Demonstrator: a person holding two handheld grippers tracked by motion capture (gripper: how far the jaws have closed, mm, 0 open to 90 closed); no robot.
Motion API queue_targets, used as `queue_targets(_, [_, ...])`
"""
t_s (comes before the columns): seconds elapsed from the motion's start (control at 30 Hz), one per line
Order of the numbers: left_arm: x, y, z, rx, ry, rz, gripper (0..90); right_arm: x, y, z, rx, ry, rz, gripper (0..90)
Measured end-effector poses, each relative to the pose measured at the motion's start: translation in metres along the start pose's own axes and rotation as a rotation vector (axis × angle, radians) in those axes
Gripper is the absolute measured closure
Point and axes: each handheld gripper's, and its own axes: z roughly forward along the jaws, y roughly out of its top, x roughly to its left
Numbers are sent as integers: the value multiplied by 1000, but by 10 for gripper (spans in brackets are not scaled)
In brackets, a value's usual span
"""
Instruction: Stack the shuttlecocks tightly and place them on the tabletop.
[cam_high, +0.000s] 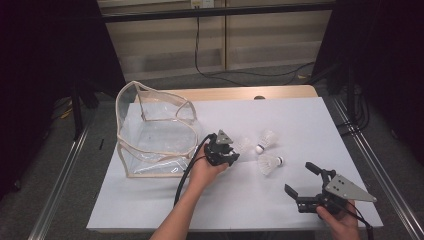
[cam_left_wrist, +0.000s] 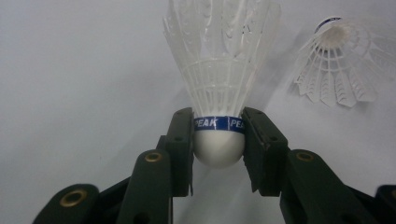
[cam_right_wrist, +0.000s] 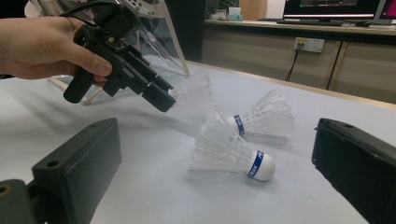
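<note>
Two black pads of the left gripper (cam_left_wrist: 218, 140) are clamped on the white cork of a shuttlecock (cam_left_wrist: 219, 84), one on each side at its blue band — feathers pointing away from the gripper. It sits just right of the clear bag (cam_high: 150, 131) standing on the white table (cam_high: 300, 120). Two more shuttlecocks lie on their sides nearby: one (cam_high: 266, 140) beyond, one (cam_high: 270, 163) nearer the right gripper (cam_high: 304, 181). Right gripper — jaws spread wide, nothing between them, low over the table's near right corner.
</note>
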Motion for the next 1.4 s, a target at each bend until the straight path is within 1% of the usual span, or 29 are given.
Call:
queue_targets(0.27, [2, 0, 4, 14, -6, 8, 654, 0, 0, 0, -1, -1, 0, 10])
queue_targets(0.33, [2, -1, 5, 16, -2, 8, 654, 0, 0, 0, -1, -2, -2, 10])
queue_targets(0.37, [2, -1, 6, 15, -3, 3, 654, 0, 0, 0, -1, -1, -2, 10])
queue_targets(0.5, [3, -2, 8, 14, -6, 6, 654, 0, 0, 0, -2, -1, 2, 10])
queue_targets(0.63, [3, -2, 9, 15, -21, 22, 654, 0, 0, 0, -1, -2, -2, 10])
queue_targets(0.7, [2, -2, 10, 12, -34, 17, 654, 0, 0, 0, -1, -3, 0, 10])
queue_targets(0.77, [0, -2, 11, 17, -40, 29, 654, 0, 0, 0, 0, -1, -3, 10])
queue_targets(0.8, [0, -2, 11, 15, -41, 32, 654, 0, 0, 0, -1, -1, 0, 10])
queue_targets(0.9, [-1, -2, 13, 31, -41, 41, 654, 0, 0, 0, -1, -3, 0, 10])
queue_targets(0.93, [0, -2, 14, 29, -45, 34, 654, 0, 0, 0, -1, -2, 1, 10])
queue_targets(1.03, [2, -3, 14, 41, -42, 39, 654, 0, 0, 0, -1, -2, 1, 10])
queue_targets(1.17, [5, -5, 15, 47, -46, 31, 649, 0, 0, 0, 0, -2, -4, 10])
queue_targets(1.23, [6, -5, 15, 44, -38, 24, 619, -1, 0, 0, 0, -2, -4, 10])
queue_targets(1.27, [6, -5, 15, 42, -30, 11, 586, 0, 0, 0, -1, -2, 0, 10])
queue_targets(1.33, [7, -5, 15, 39, -14, 6, 532, 0, 0, 0, -1, -2, 1, 10])
queue_targets(1.4, [8, -4, 13, 24, -14, -6, 507, 0, 0, 0, -1, -1, 0, 10])
